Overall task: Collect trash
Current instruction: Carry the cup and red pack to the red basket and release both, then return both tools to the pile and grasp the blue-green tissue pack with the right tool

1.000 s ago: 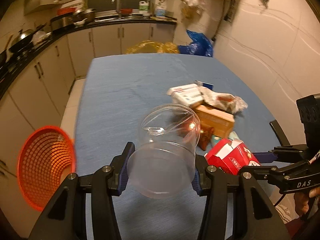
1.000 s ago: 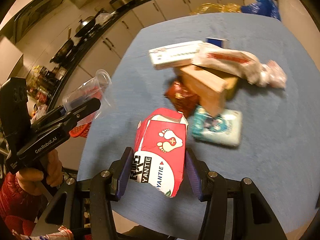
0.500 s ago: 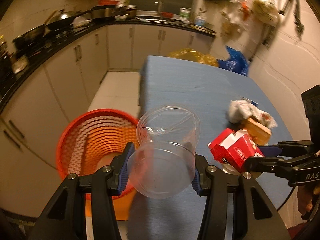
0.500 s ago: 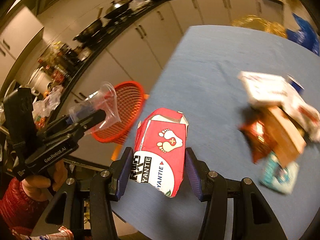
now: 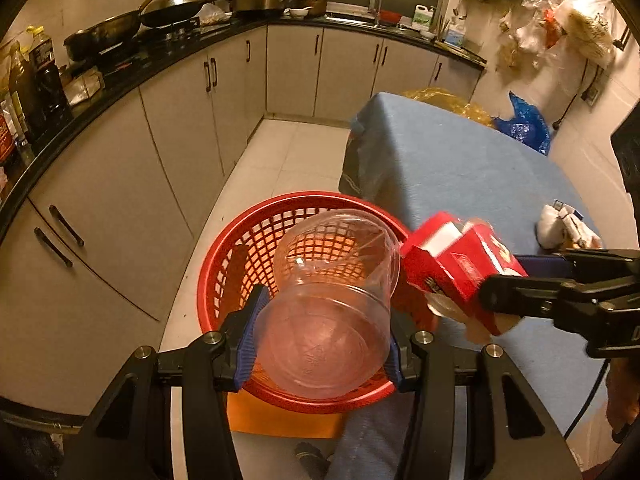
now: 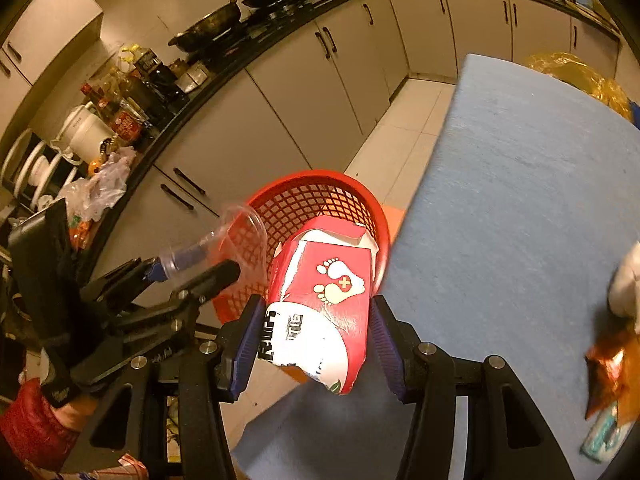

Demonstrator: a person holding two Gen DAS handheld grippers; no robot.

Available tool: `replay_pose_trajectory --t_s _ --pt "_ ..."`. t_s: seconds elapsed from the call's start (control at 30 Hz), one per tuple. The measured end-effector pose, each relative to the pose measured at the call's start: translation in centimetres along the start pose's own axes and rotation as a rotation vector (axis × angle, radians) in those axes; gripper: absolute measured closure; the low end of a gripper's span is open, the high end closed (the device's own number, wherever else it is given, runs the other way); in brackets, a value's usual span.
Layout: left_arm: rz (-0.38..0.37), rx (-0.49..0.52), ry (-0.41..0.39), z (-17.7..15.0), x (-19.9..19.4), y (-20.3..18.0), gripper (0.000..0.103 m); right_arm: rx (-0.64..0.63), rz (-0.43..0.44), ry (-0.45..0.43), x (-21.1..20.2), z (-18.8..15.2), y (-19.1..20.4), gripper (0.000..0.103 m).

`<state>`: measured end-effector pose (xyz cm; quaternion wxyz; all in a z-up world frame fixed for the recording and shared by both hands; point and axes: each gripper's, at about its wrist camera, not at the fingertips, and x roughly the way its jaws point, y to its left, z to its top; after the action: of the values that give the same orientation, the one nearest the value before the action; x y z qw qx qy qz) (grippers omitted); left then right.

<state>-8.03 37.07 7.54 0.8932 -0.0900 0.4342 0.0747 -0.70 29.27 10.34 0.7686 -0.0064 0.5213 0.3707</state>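
right gripper [image 6: 318, 334] clamped on red foot-logo box [image 6: 324, 304], red basket [image 6: 320, 216] at 12 o'clock, left gripper [image 6: 200, 268] pinching clear cup [image 6: 236, 244] at 9, blue table [image 6: 520, 216] at 2

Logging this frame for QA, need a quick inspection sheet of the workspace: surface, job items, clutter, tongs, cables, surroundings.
Surface: table under a blue cloth; part of it out of view.
Job's things: clear plastic cup and red carton, both held above the red basket, which sits beside the table edge.
Clutter: white wrapper and orange foil packet lie on the cloth.
Grippers: left tongs shut on the cup; right tongs shut on the carton.
Cables: one dark cable hangs under the right tongs.
Surroundings: kitchen counter with woks, grey cabinets, tiled floor.
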Motion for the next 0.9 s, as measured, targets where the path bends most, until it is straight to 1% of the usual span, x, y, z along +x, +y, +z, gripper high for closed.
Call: replay_pose_trajectory --t_s 0.07,0.13,0.17,0.23,0.27,0.4,0.57,0.73,0.9 --pt "0.008 0.000 0.000 0.2 0.3 0.1 0.053 -0.006 -0.013 -0.002 0.7 0.6 0.2 0.044" --pt "0.018 -0.006 0.006 0.5 0.6 0.2 0.041 -0.014 -0.024 -0.006 1.1 1.1 0.4 0.041" --pt "0.026 -0.010 0.005 0.6 0.6 0.3 0.031 -0.018 -0.016 -0.007 1.2 1.4 0.6 0.039" --pt "0.031 -0.015 -0.015 0.8 0.3 0.4 0.027 -0.030 -0.020 -0.021 1.0 1.6 0.9 0.031" --pt "0.036 -0.018 -0.020 0.9 0.2 0.5 0.023 -0.036 -0.029 -0.027 0.8 1.6 0.9 0.031" --pt "0.045 -0.035 -0.037 0.9 -0.6 0.6 0.023 -0.029 -0.040 -0.042 -0.7 1.0 0.7 0.031" --pt "0.075 -0.030 -0.088 0.4 -2.5 -1.1 0.023 -0.054 -0.137 -0.070 -3.6 -1.1 -0.5 0.030" --pt "0.043 -0.007 -0.095 -0.6 -3.4 -4.3 0.023 -0.045 -0.257 -0.104 -6.8 -4.2 -2.5 0.027" --pt "0.001 0.045 -0.079 -1.3 -3.4 -8.3 0.023 -0.015 -0.302 -0.109 -9.5 -6.9 -5.3 0.027"
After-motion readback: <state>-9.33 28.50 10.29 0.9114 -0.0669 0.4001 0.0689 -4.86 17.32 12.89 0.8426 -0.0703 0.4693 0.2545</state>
